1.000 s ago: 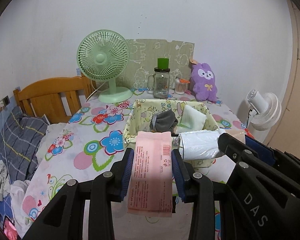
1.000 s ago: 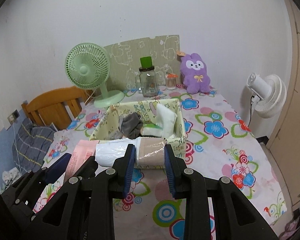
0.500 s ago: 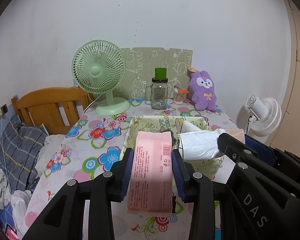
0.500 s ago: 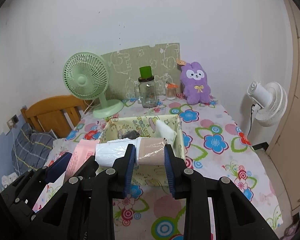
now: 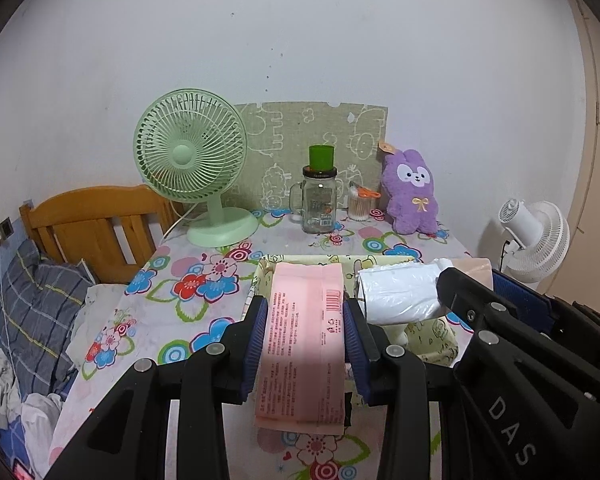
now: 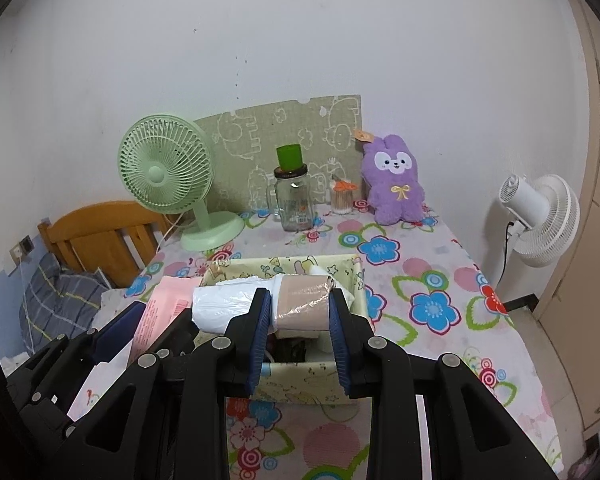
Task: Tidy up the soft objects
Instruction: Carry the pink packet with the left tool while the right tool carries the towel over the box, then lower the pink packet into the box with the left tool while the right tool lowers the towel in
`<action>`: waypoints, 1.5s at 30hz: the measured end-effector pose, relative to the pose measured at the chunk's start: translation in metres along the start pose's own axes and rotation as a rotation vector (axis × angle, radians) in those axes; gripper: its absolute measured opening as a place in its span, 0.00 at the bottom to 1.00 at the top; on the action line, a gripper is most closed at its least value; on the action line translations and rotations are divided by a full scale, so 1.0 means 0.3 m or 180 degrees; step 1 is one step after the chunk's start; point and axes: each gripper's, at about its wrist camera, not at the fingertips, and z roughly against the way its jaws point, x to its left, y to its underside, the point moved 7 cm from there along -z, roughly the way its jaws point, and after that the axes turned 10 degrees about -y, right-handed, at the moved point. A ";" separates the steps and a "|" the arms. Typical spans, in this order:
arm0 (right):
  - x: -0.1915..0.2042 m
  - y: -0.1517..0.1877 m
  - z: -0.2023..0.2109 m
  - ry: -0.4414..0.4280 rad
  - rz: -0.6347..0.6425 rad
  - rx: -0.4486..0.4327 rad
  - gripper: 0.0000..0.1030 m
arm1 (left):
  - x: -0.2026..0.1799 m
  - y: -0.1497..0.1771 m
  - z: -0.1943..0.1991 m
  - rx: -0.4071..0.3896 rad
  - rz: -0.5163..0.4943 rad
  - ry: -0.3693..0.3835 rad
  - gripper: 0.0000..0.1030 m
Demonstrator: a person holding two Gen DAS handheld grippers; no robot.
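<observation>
My left gripper [image 5: 306,312] is shut on a flat pink packet [image 5: 300,380] that stands upright between its blue pads. My right gripper [image 6: 299,312] is shut on the beige end of a plastic-wrapped roll [image 6: 300,296]; the roll's white end sticks out to the left. Both held things hang over the near part of a pale yellow fabric basket [image 6: 300,384] on the flowered tablecloth. In the left wrist view the roll [image 5: 396,292] and the right gripper's finger [image 5: 460,292] lie just right of the packet, above the basket's wall [image 5: 432,336]. The basket's contents are mostly hidden.
At the back of the table stand a green desk fan [image 6: 164,176], a glass jar with a green lid [image 6: 294,200], a small swab jar [image 6: 342,200] and a purple plush rabbit [image 6: 394,184]. A white fan [image 6: 540,216] stands off the right edge. A wooden headboard [image 5: 96,224] and bedding lie left.
Both grippers have moved forward and a little up with their loads. The basket has slid lower in both views and now sits under the packet and roll, its inside mostly covered.
</observation>
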 end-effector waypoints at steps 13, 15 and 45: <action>-0.039 -0.027 -0.108 -0.0001 -0.0022 0.0028 0.31 | -0.031 -0.038 -0.115 0.0004 -0.0042 0.0015 0.38; -0.042 -0.031 -0.126 -0.0012 -0.0035 0.0039 0.31 | -0.031 -0.041 -0.140 0.0025 -0.0020 0.0014 0.38; -0.107 0.070 -0.355 0.0058 -0.0173 0.0430 0.31 | -0.022 0.084 -0.347 0.0549 -0.0198 0.0019 0.63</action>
